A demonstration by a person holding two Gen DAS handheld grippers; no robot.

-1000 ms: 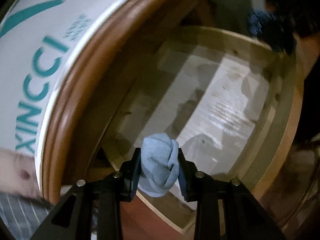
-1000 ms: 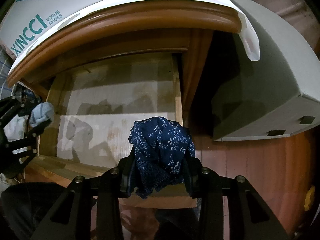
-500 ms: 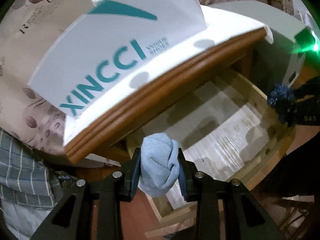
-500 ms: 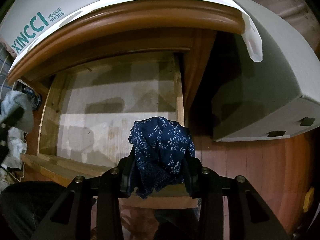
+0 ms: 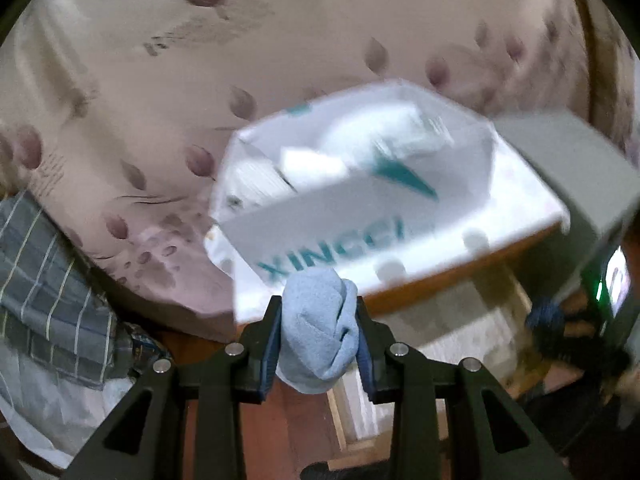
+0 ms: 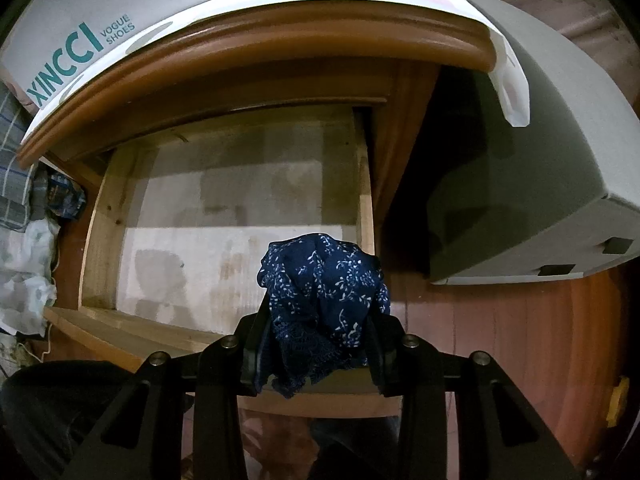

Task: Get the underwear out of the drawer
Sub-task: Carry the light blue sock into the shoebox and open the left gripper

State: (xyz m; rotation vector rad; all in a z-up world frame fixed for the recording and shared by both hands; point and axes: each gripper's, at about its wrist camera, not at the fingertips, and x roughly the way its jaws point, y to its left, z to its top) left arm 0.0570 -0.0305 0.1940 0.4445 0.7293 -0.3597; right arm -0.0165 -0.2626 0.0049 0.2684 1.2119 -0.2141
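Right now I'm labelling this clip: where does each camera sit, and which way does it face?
Left wrist: on the left gripper, which grips the light blue underwear; faces the XINCCI shoe box and floral bedding.
Right wrist: on the right gripper, which grips the navy floral underwear; faces the open drawer.
Shared: box, drawer, navy underwear.

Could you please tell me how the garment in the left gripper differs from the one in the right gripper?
The light blue garment is plain and rolled tight; the navy garment has white sprigs and a lace edge, and hangs looser. Both are clamped, in the left gripper and the right gripper.
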